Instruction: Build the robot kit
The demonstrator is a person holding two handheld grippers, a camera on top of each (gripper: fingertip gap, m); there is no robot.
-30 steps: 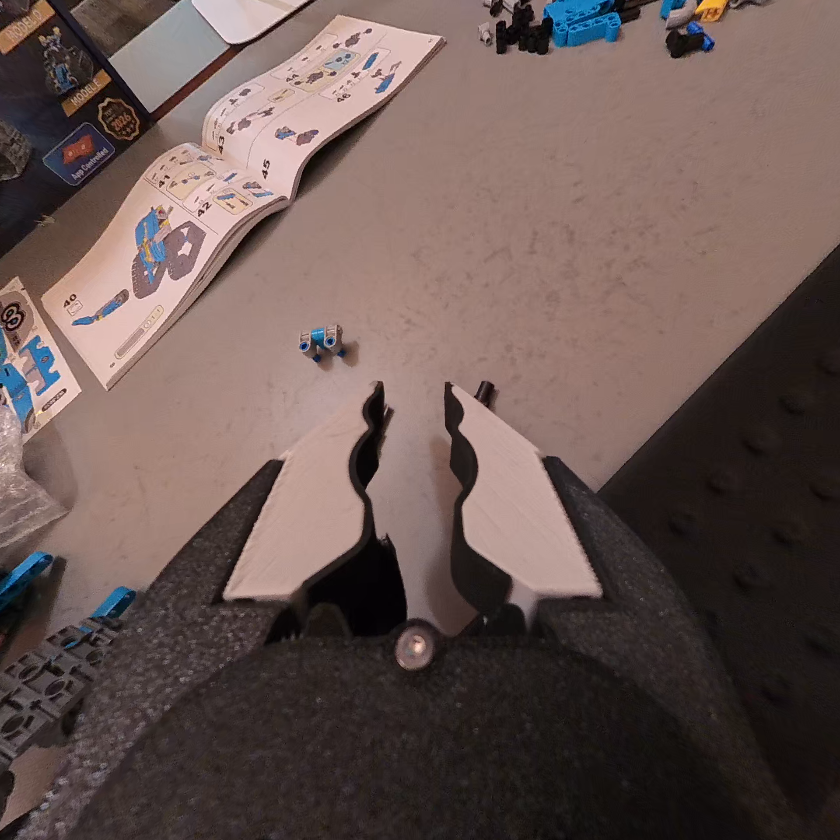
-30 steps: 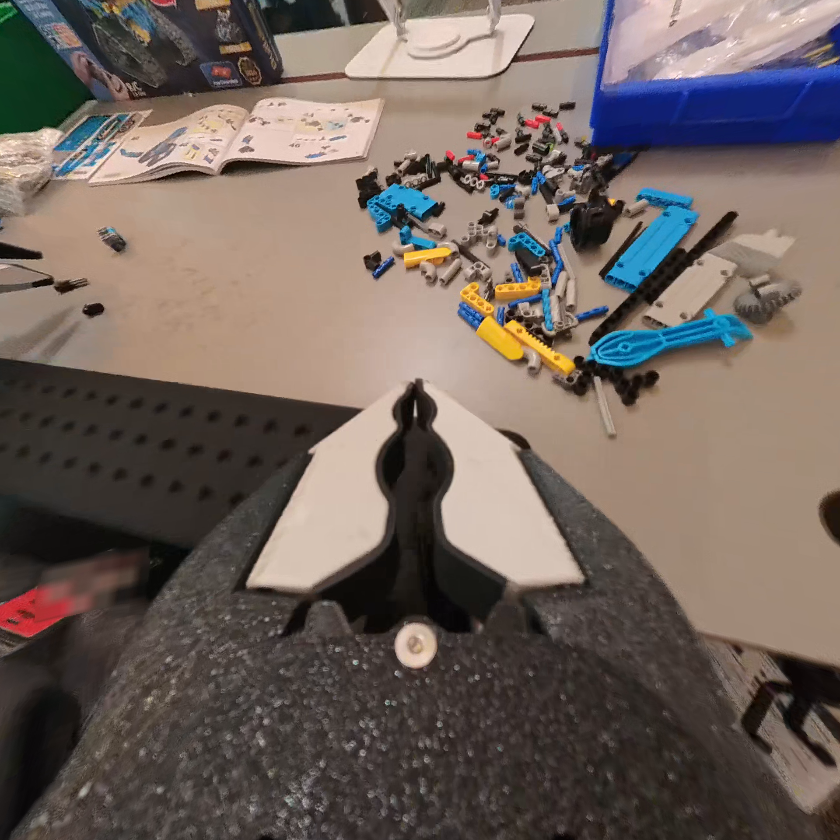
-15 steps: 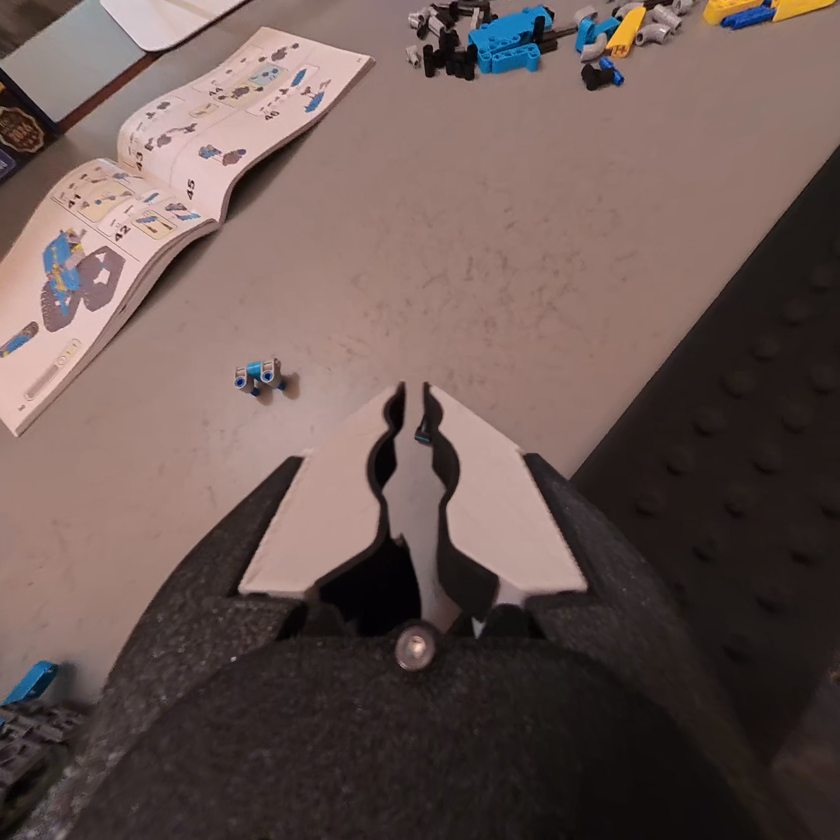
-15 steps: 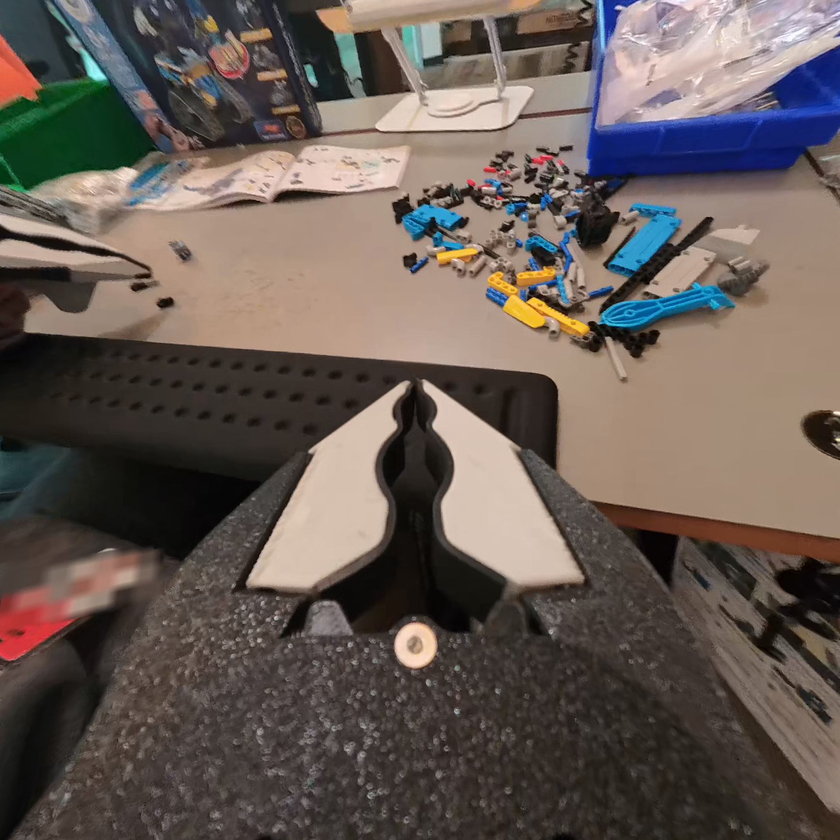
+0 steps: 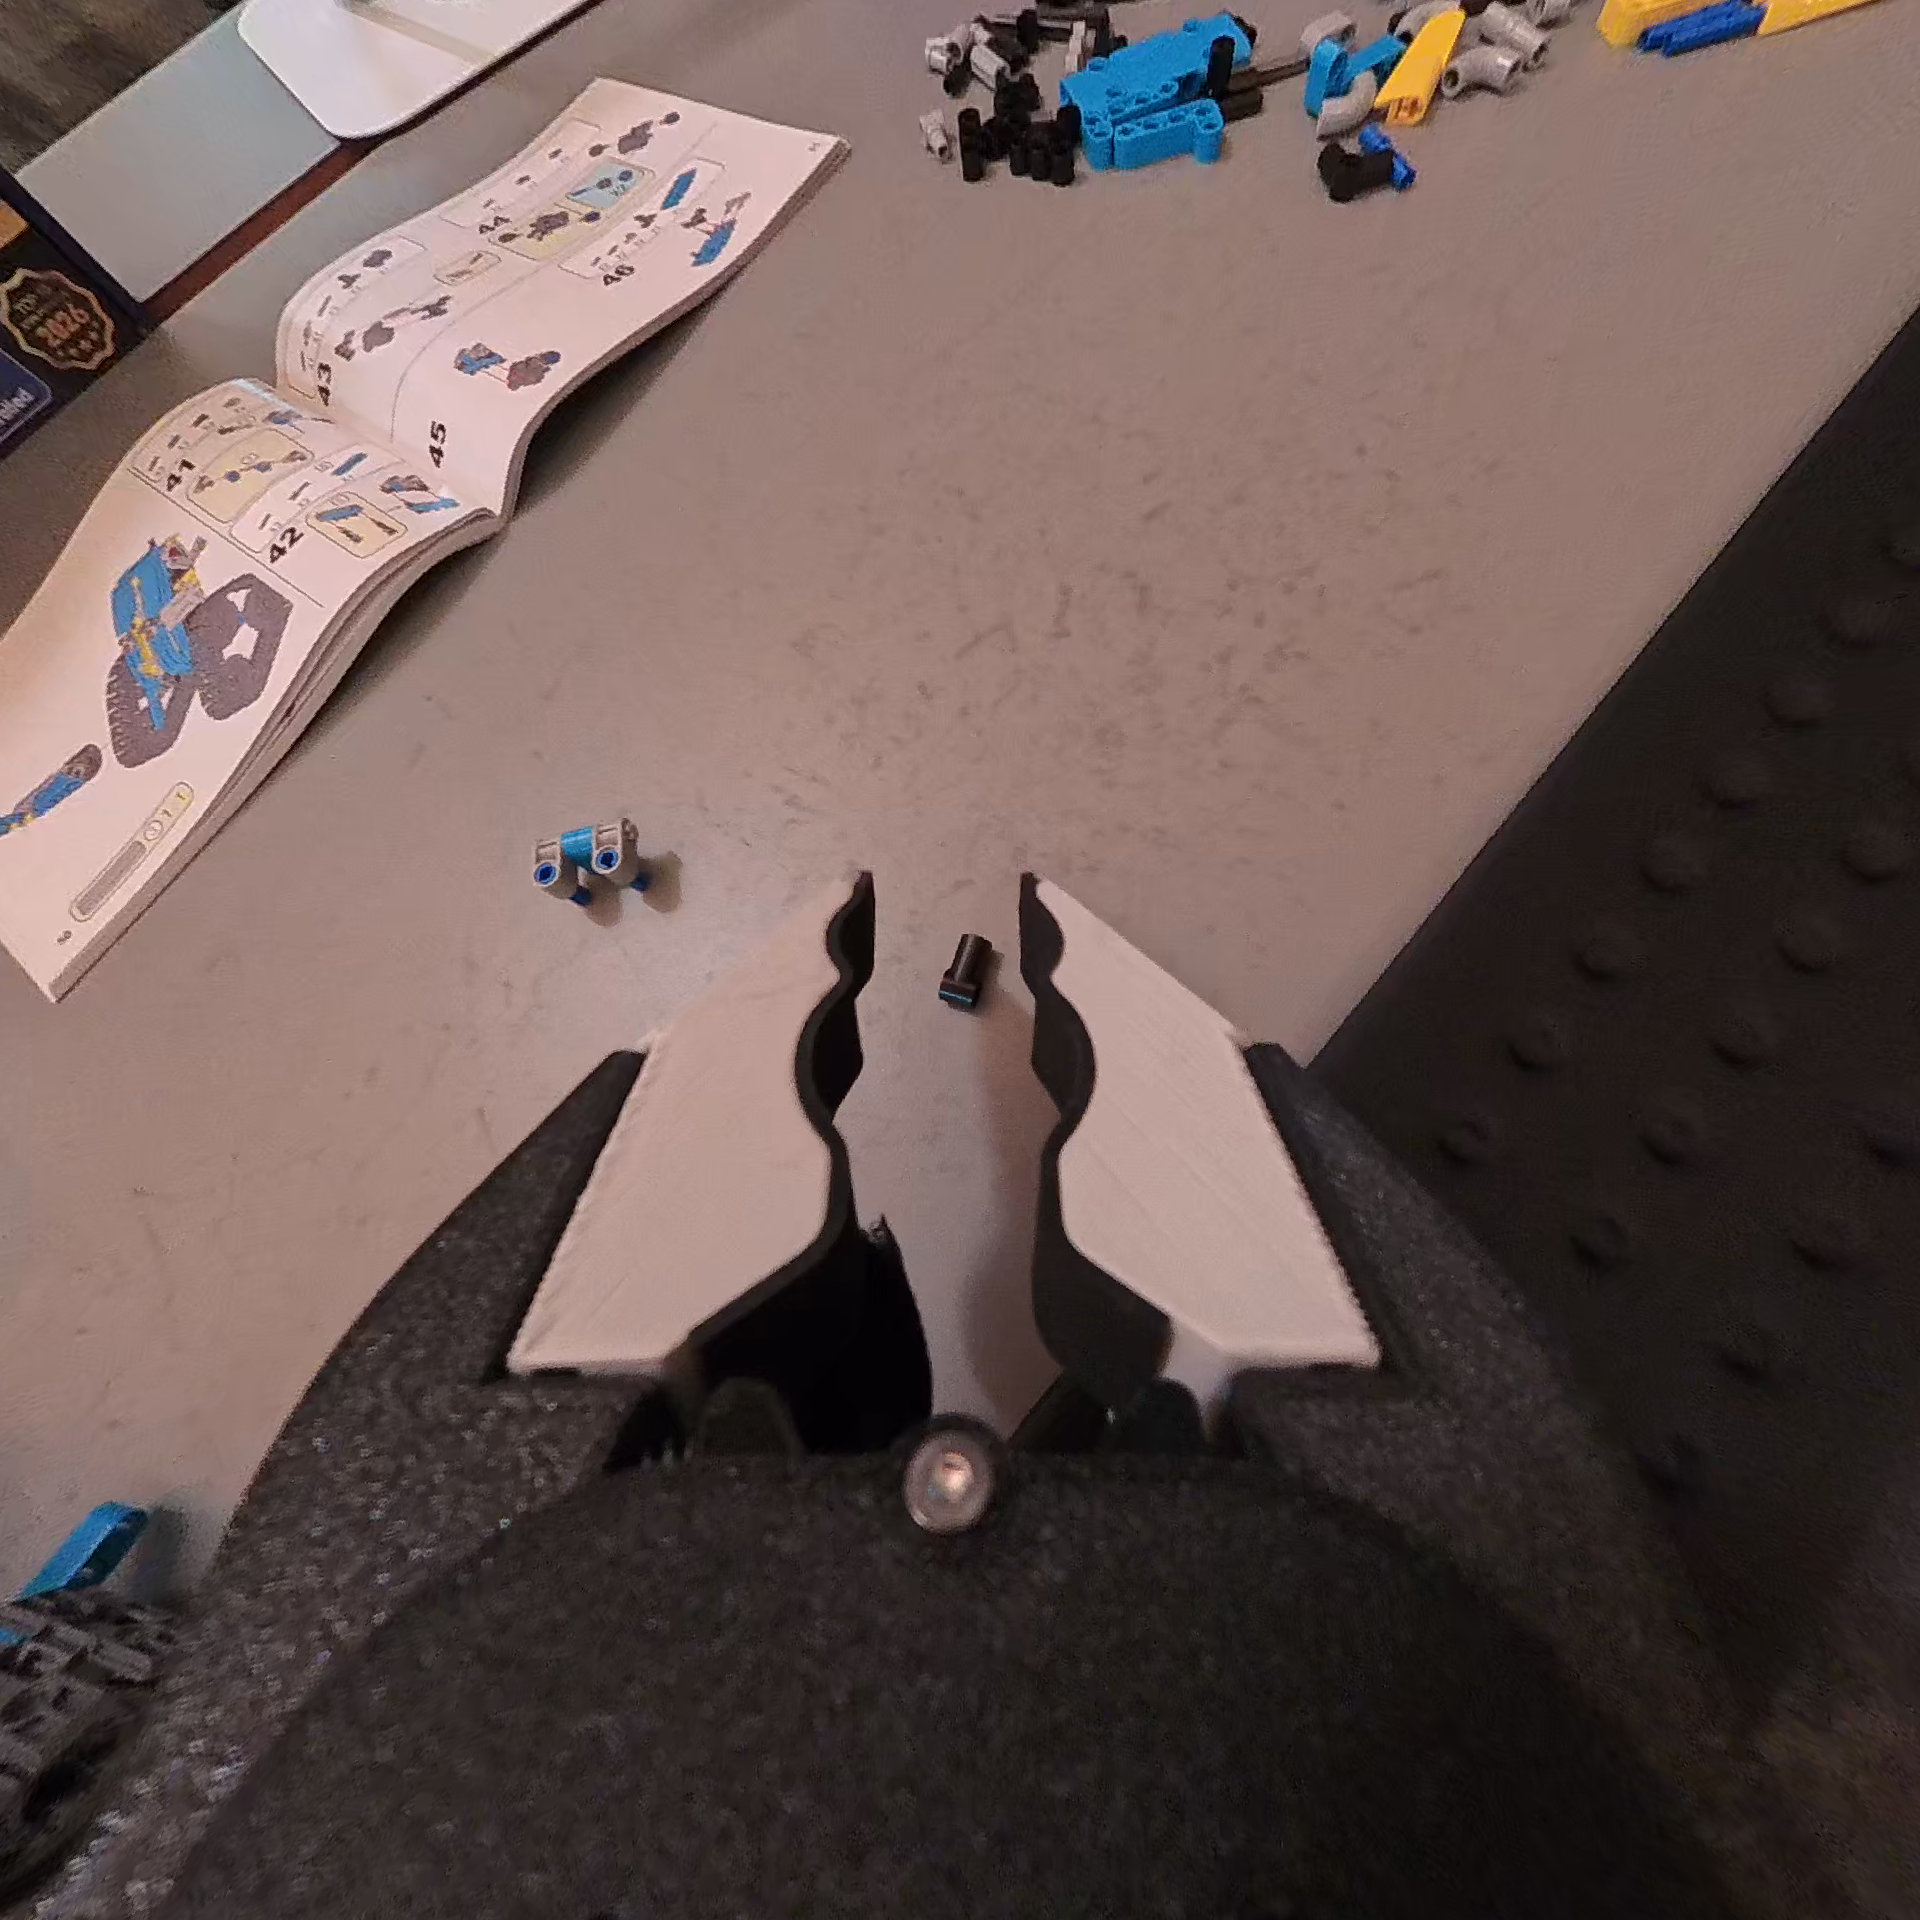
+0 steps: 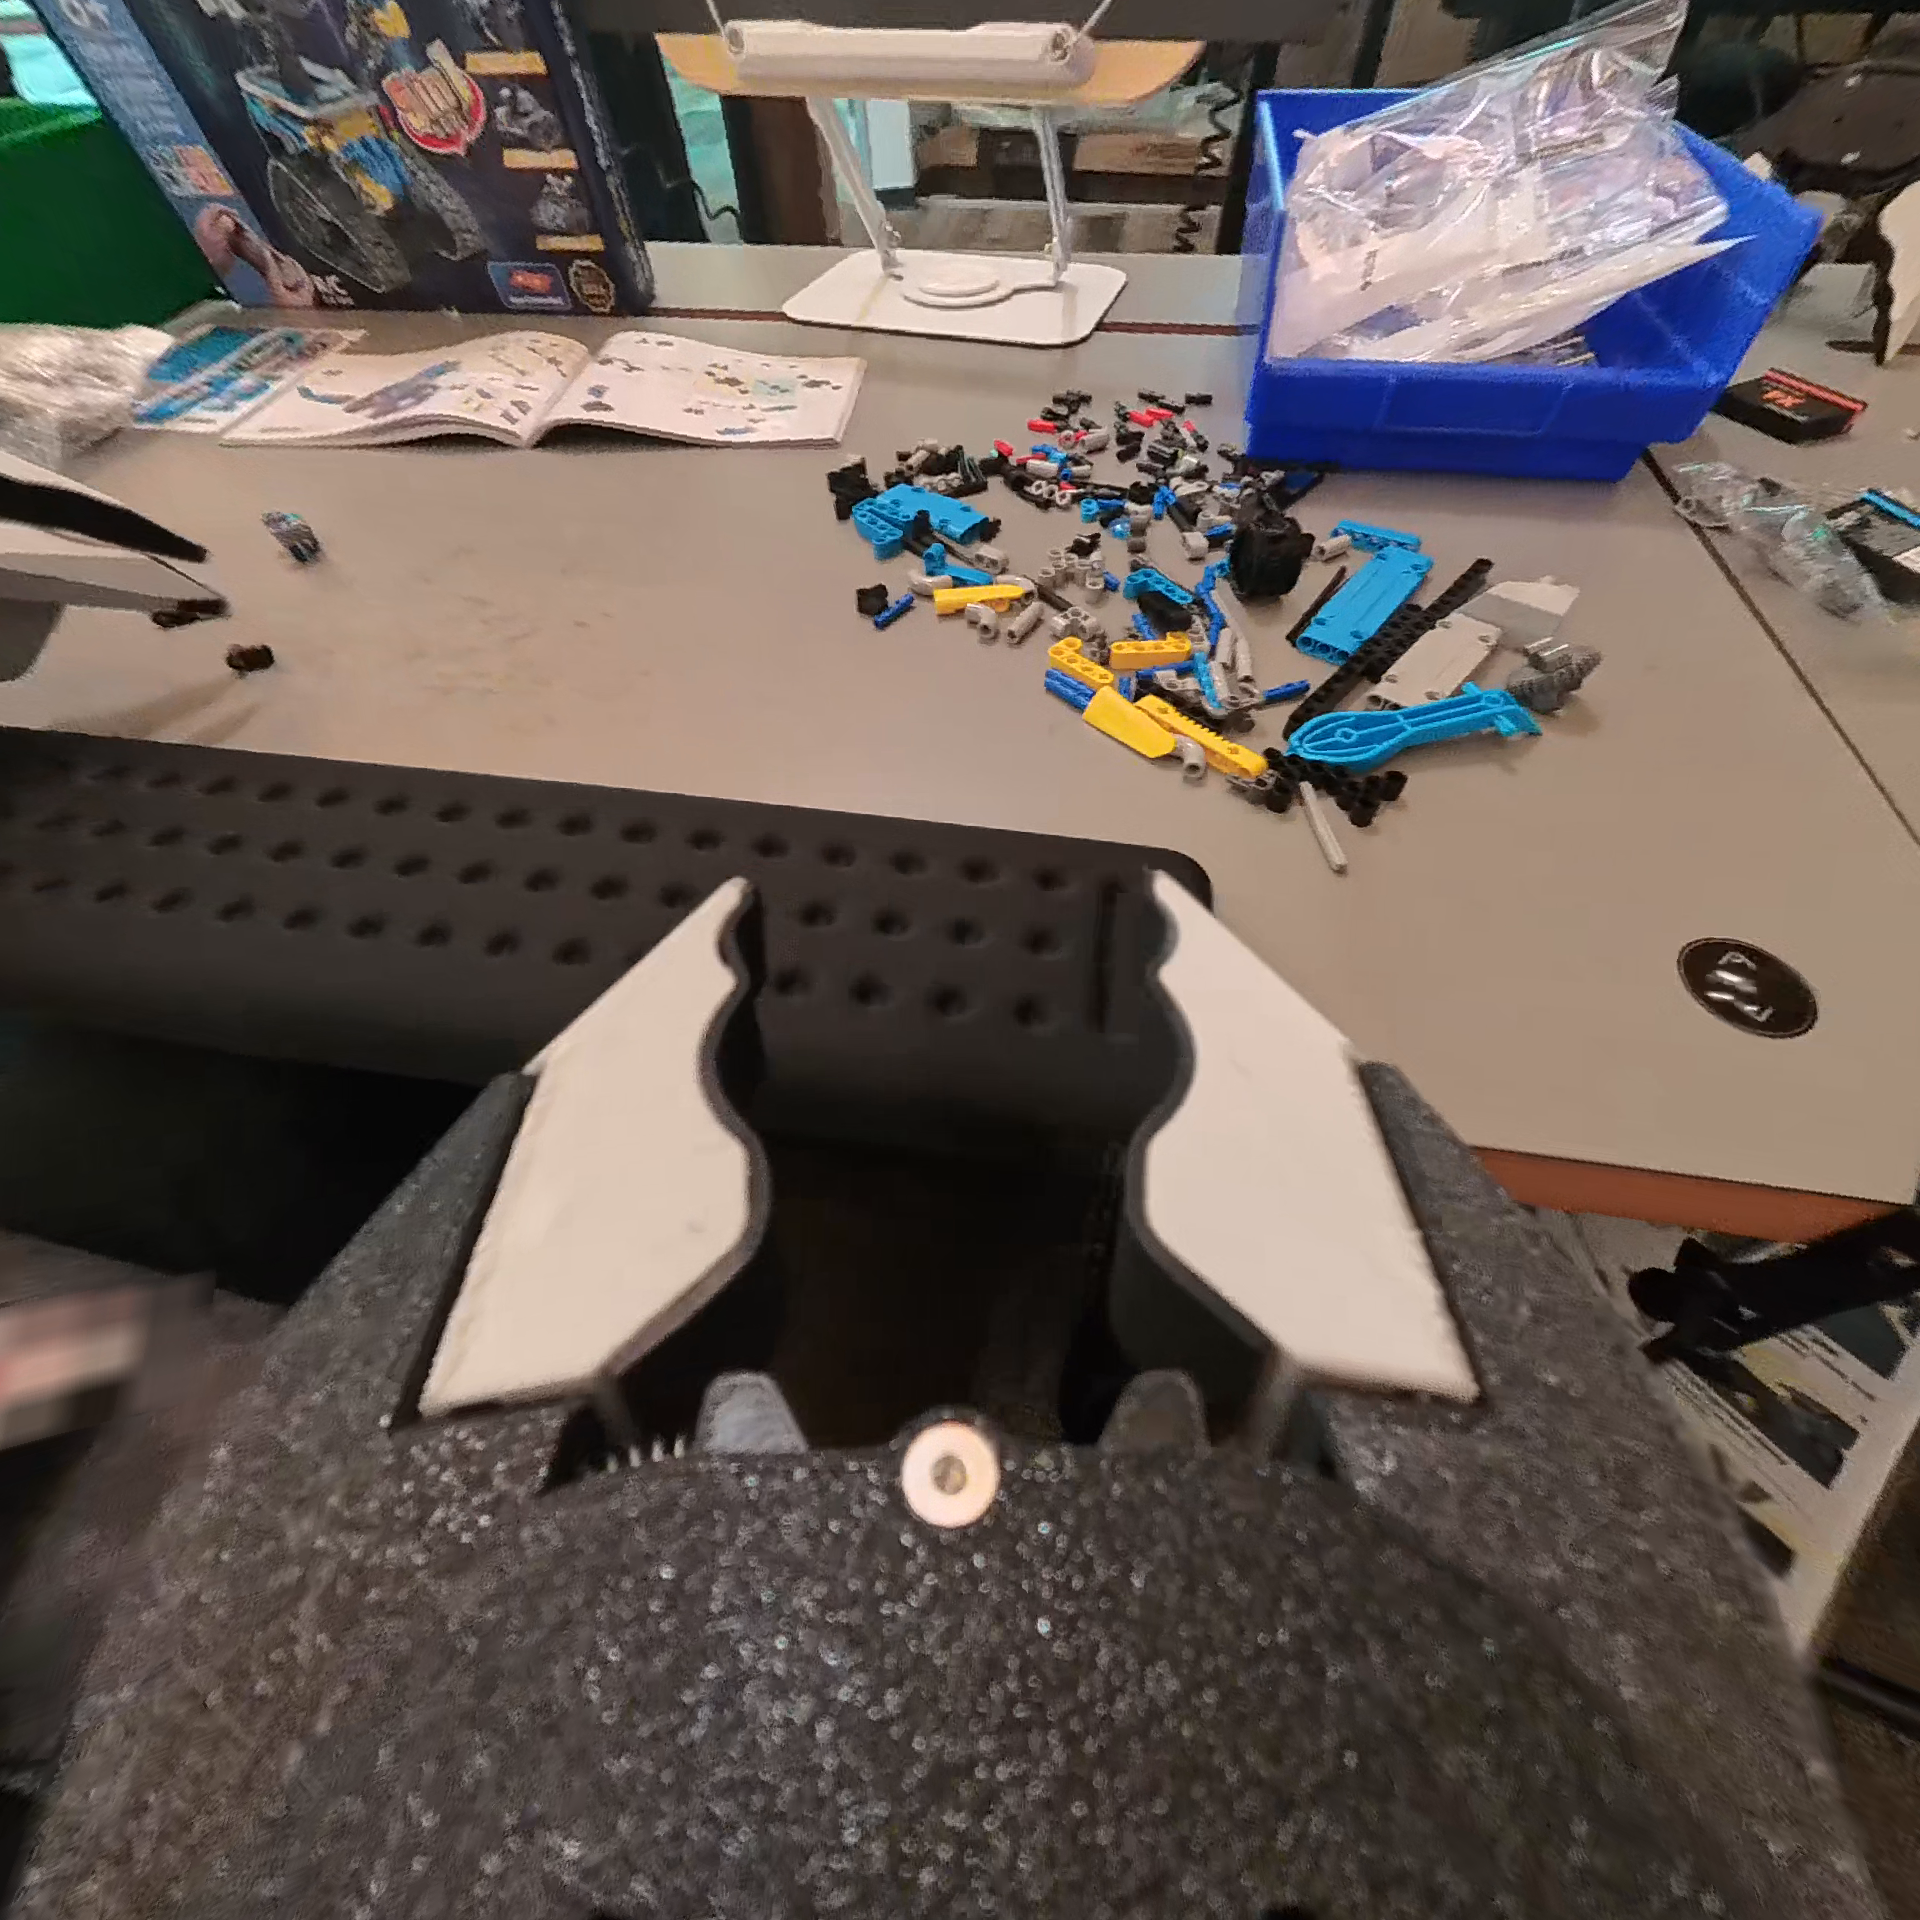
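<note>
My left gripper (image 5: 945,885) is open, low over the grey table (image 5: 1143,520). A small black pin with a blue end (image 5: 964,968) lies loose on the table between its fingers, nearer the right finger. A small grey and blue assembly (image 5: 592,857) stands just left of the fingertips. My right gripper (image 6: 951,888) is open and empty, held over the black perforated mat (image 6: 416,894) at the table's near edge. In the right wrist view the left gripper (image 6: 104,561) shows at the far left, with a small black piece (image 6: 249,657) on the table beside it.
An open instruction booklet (image 5: 416,416) lies far left, with a toy box (image 6: 395,156) behind it. A pile of blue, yellow, black and grey parts (image 6: 1195,623) lies right of centre. A blue bin with plastic bags (image 6: 1507,343) and a white lamp base (image 6: 956,286) stand at the back. Left tips to right tips: about 35 cm.
My left gripper closed almost shut around the pin, then opened, and the pin lies loose between its fingers. My right gripper drew back from the table and went from shut to open.
</note>
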